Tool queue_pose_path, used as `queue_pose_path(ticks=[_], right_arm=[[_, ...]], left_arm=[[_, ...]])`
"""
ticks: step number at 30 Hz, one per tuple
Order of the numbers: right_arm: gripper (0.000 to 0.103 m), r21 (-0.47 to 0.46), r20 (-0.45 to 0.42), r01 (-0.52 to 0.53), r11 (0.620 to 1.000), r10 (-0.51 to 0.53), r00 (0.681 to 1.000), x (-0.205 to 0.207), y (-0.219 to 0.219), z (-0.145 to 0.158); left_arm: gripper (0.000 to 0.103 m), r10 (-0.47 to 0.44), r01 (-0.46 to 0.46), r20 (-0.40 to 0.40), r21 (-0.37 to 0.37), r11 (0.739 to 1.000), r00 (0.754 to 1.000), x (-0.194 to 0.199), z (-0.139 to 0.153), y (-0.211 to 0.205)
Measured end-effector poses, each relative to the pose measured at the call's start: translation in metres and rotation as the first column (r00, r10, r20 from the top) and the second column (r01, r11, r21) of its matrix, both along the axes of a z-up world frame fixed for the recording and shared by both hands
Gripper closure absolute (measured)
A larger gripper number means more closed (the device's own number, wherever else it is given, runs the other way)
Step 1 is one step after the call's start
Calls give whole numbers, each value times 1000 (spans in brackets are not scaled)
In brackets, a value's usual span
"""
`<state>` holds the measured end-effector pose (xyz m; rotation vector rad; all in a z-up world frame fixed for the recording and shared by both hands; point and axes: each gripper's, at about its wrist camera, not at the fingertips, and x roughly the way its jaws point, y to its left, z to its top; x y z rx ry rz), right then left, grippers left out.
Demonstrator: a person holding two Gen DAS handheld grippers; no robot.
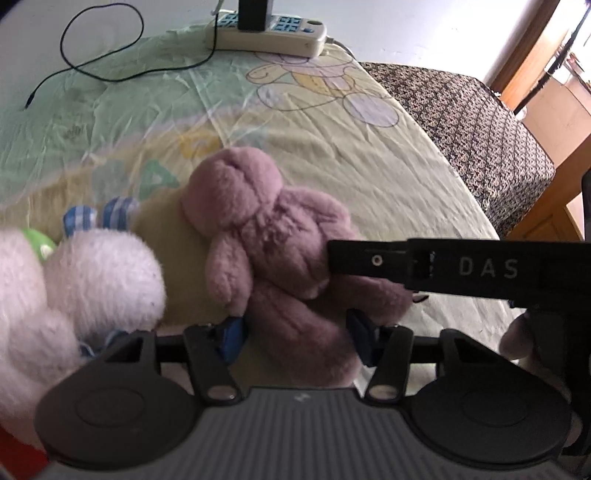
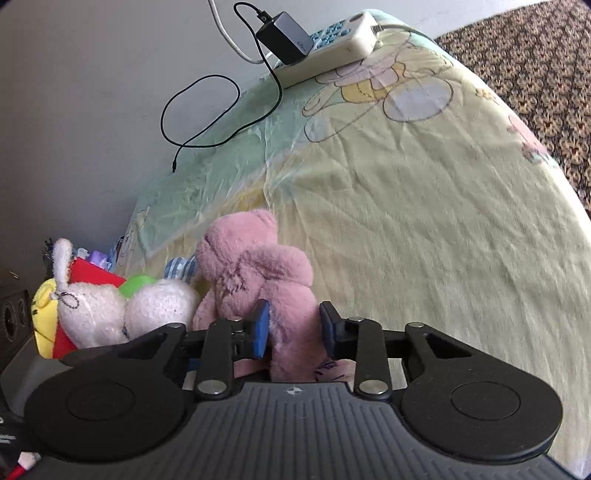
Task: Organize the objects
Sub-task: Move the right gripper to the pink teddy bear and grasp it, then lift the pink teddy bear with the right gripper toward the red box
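Left wrist view placed the left hand-held gripper [image 1: 295,334] at the lower middle of the frame, its blue pads closed on the lower body of a pink plush bunny [image 1: 266,251], one pad pressed into each side of the fur. That bunny lay face down across the middle of the frame on a pale yellow-green bedsheet [image 1: 388,177] printed with cartoon figures. A black finger of the right hand-held gripper [image 1: 458,267], lettered DAS, reached in from the right edge and overlapped the bunny's side. A white plush toy [image 1: 92,273] with blue-checked ears filled the lower left, just beside the bunny. At the top of the frame a cream power strip [image 1: 273,37] carried a black adapter [image 1: 253,14], and a thin black cable [image 1: 99,59] looped across the upper left.

Right wrist view had the right hand-held gripper [image 2: 295,326] at the lower middle, with a limb of the same bunny [image 2: 255,266] between its blue pads; the left pad touched the fur, while a grip by the right pad could not be told. White plush toys [image 2: 125,310], a yellow one [image 2: 44,306] and a green bit sat piled at the lower left. A dark patterned cover [image 2: 535,55] ran along the upper right beyond the sheet.
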<state>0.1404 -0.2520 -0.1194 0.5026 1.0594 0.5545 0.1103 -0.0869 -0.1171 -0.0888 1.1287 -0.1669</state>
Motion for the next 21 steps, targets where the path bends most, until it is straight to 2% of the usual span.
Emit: queue_pose_path(ticks=[5,11,21], right_arm=[[75,-17,9,-26,1000,27,1000,-16,-2,7],[75,-42,-5,-59,997,59,998,-53,-8,16],[74,-77,-79,-144,987,138,987,-119,-2,15]], left_arm=[[50,-42,42,-9,-14,999,999,-8,4,-1],[51,-128,128,-11,-10,992,992,-40,11,-11],[51,-282,283,-42,4,959,958,-111,14,-20]])
